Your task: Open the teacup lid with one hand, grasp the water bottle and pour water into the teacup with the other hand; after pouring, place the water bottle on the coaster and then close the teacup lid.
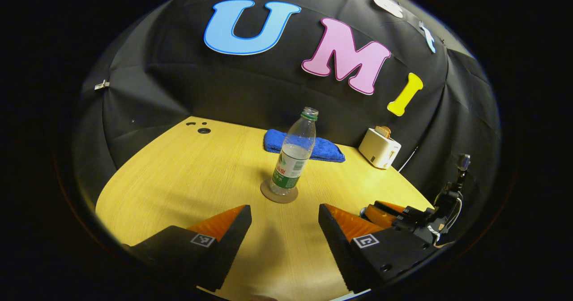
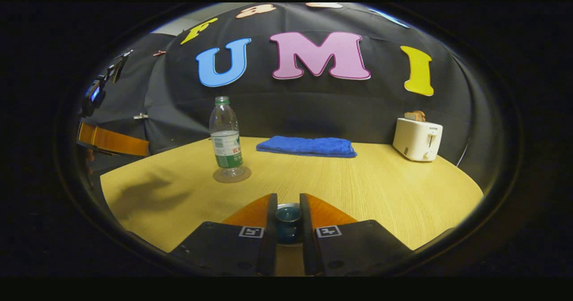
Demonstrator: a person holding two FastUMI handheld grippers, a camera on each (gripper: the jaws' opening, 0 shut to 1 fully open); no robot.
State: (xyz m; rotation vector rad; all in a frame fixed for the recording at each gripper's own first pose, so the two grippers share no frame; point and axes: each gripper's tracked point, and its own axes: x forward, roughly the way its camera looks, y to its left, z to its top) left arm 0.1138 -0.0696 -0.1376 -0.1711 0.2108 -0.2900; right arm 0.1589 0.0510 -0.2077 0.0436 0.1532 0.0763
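On table, wood top (image 2: 380, 189): I see all task items here, w/ black cloth wall behind.
Water bottle (image 1: 293, 155): upright on round coaster (image 1: 278, 193), cap off, partly filled, green label. From left gripper view it stands straight ahead of my left gripper (image 1: 285, 220), near but apart, no contact.
Left gripper: fingers spread wide, nothing between them, bare table under the gap. Bottle + coaster sit beyond the tips, roughly centred on the gap.
Right gripper (image 2: 288, 211): fingers drawn close, a small dark blue knob-like piece (image 2: 288, 222) w/ pale rim sits in the narrow gap. I take it for the teacup lid, but cup body is hidden by the fingers. Both fingers look pressed to its sides; contact is hard to confirm fully.
Bottle vs right gripper: in right gripper view bottle (image 2: 226, 137) + coaster (image 2: 231, 174) are ahead and to the left, well apart from the tips.
Other gripper: in left gripper view the right gripper (image 1: 389, 211) shows low at the right edge, near table level, beside my left one.
Blue towel (image 2: 307, 146): folded flat at back of table, behind bottle.
Toaster (image 2: 417, 138): white, back right corner, bread in slot, cord trailing off behind.
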